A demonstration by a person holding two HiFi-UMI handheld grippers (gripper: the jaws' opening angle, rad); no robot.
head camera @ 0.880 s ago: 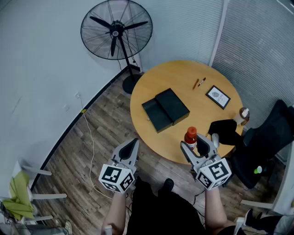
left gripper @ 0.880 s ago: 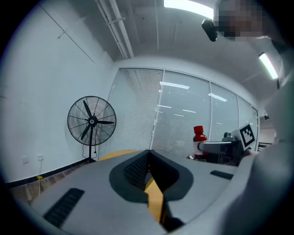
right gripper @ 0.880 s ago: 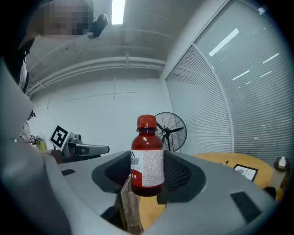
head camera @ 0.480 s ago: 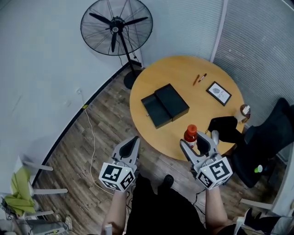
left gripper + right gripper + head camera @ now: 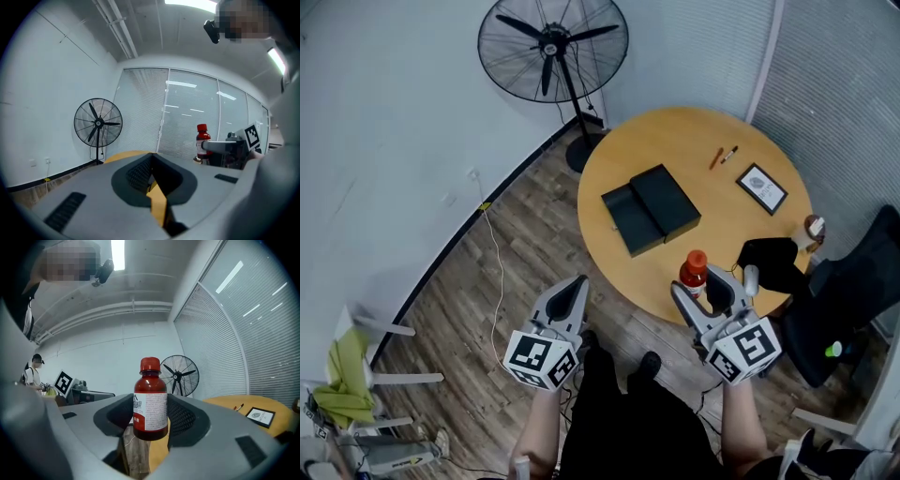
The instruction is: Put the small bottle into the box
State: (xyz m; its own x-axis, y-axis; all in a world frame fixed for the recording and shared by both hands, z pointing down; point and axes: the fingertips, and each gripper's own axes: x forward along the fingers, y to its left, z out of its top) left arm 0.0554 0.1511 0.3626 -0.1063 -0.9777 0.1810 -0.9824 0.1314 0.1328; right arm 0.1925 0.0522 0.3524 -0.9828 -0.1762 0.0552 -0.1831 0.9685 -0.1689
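Note:
A small dark-red bottle (image 5: 694, 272) with a red cap and white label stands upright between the jaws of my right gripper (image 5: 712, 284), which is shut on it just off the round table's near edge. In the right gripper view the bottle (image 5: 150, 399) hangs clear of any surface, with both pads of the right gripper (image 5: 150, 414) against its sides. The black box (image 5: 652, 208) lies open on the wooden table (image 5: 703, 150), its two halves side by side. My left gripper (image 5: 575, 287) hovers over the floor, left of the table, its jaws closed to a point and empty (image 5: 151, 161).
On the table lie two pens (image 5: 724, 156), a small framed picture (image 5: 762, 187) and a black cloth (image 5: 769, 262). A standing fan (image 5: 553, 47) is behind the table, a dark chair (image 5: 853, 300) to its right. A cable (image 5: 492, 281) runs across the wooden floor.
The head view has shifted a little, so the table and fan sit further right. Both grippers and the held bottle keep their places near the table's front edge.

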